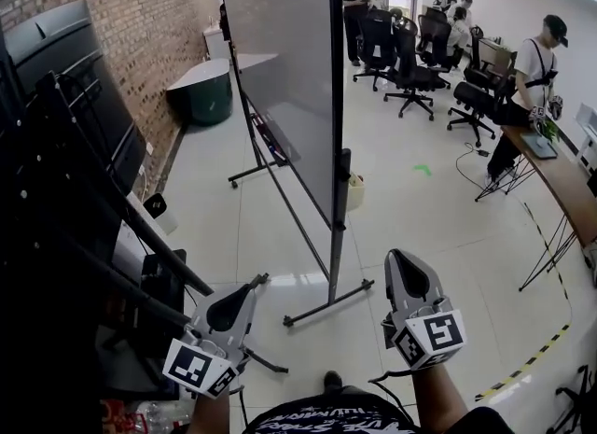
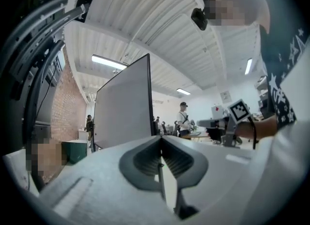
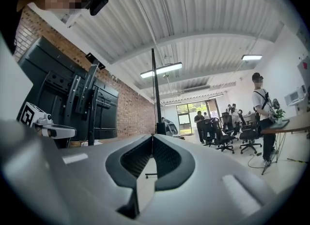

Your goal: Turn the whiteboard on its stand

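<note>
The whiteboard stands on its wheeled stand out on the open floor, clear of the brick wall and turned edge-on to us, so its near upright is the part closest to reach. We judge that this is why we hold both tools low and level, aimed at that upright. The left gripper sits to one side of the near foot and the right gripper to the other, neither touching the frame. Each has its fingers pressed together on nothing. We read that as readiness to push or hook the frame edge and swing the board round, rather than to pinch it.

By our count there is one whiteboard and one stand with two foot bars, and we hold two grippers. One dark display screen on a black frame stands at the floor's left edge. At least four black office chairs are at the far end, and one person in a cap stands at the right-hand desk, with a small group too distant to count
</note>
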The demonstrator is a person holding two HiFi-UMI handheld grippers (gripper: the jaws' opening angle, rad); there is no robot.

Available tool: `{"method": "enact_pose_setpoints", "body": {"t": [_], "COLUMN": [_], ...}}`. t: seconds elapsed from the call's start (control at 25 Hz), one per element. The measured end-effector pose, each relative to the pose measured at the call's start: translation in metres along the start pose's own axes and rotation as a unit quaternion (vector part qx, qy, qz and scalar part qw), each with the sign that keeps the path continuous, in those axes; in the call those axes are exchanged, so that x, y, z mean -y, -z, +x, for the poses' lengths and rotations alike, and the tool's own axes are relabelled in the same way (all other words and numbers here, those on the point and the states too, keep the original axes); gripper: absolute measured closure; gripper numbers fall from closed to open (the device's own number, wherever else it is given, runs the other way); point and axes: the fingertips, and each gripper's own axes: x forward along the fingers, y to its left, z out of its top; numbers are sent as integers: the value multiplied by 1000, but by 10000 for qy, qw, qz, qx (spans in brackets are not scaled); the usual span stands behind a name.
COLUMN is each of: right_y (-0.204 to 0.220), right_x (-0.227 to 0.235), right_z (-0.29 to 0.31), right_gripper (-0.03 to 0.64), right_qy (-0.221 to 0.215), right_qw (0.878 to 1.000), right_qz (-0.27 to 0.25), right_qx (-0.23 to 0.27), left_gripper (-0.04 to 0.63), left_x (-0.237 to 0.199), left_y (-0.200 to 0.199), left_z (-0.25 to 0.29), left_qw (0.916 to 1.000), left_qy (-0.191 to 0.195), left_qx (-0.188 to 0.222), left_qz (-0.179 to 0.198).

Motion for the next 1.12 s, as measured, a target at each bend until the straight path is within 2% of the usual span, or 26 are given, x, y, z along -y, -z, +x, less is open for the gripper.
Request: {"method": "enact_pose_setpoints", "body": {"t": [0.32, 0.52, 0.68, 0.88, 1.12], "right_y": [-8, -30, -38, -39, -41], "right_x": [15, 2, -1, -3, -14], "right_z": [50, 73, 94, 125, 164], "right_gripper": [609, 609, 609, 607, 527], "right_qy": [-383, -801, -628, -396, -399], "right_qw": [9992, 9966, 9976, 9990, 9984], "right_qz": [-47, -160, -239, -212, -340], "right_qx": [-115, 124, 181, -41, -201], "left_gripper": [591, 591, 591, 591, 591], "left_x": [-11, -35, -63, -94, -127], "left_y": [-5, -1, -3, -7, -21], "left_z": [48, 63, 78, 106, 138], "left_qw": [9999, 9989, 9982, 9994, 9999], "left_qy": [-110, -422, -547, -309, -34], "left_qx": [75, -181, -212, -161, 25], "left_qz": [28, 42, 86, 79, 117]}}
